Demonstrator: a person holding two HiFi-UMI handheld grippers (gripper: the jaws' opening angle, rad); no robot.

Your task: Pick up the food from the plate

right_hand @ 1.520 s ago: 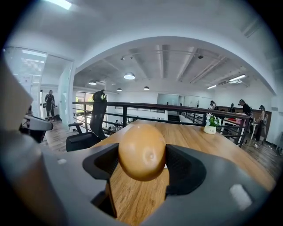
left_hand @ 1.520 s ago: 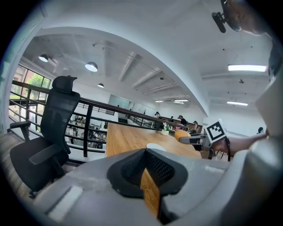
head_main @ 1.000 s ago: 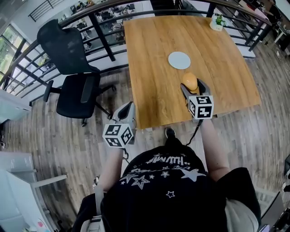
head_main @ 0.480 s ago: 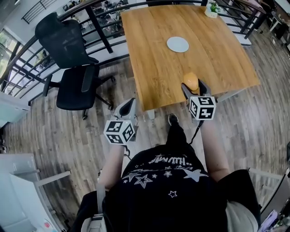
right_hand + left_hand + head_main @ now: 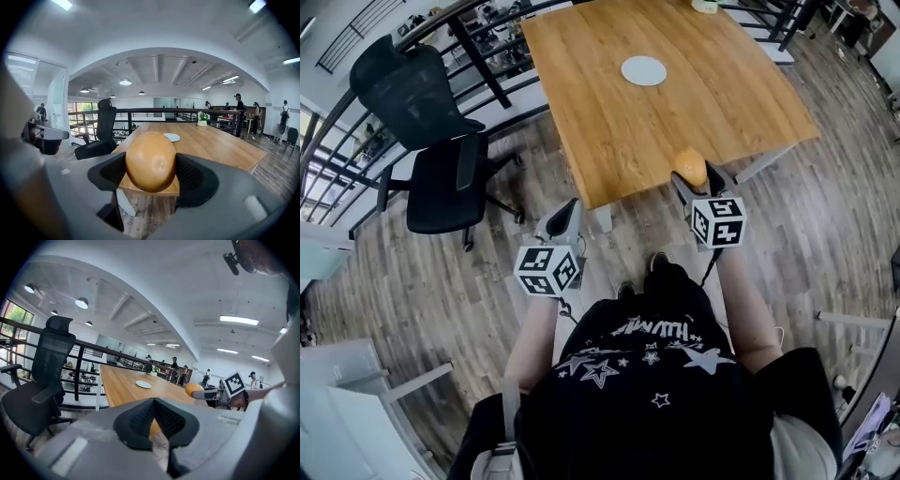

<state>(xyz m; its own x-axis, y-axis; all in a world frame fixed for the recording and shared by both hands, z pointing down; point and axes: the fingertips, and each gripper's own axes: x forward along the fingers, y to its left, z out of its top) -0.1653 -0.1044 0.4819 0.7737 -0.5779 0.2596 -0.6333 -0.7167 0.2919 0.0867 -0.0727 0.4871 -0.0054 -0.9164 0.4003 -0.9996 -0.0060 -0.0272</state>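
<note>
Orange-coloured fruit (image 5: 691,166), clamped in right gripper (image 5: 697,180), has withdrawn past the worktop (image 5: 722,94) edge, leaving the plate (image 5: 643,70) bare: pickup done. Left gripper (image 5: 565,217) closed, empty.

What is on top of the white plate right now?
Nothing: the plate shows a bare top. The round orange food is clamped in the right gripper. Whatever lies under the plate is covered.

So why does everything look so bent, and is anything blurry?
Head view: the wide lens bows the edges of the light wooden table, evenly lit. Right gripper view: dark circular border, arched ceiling; the smooth orange egg-shaped food clamped in the jaws is sharp. Left gripper view: white ceiling strip lights glare; border darkens.
</note>
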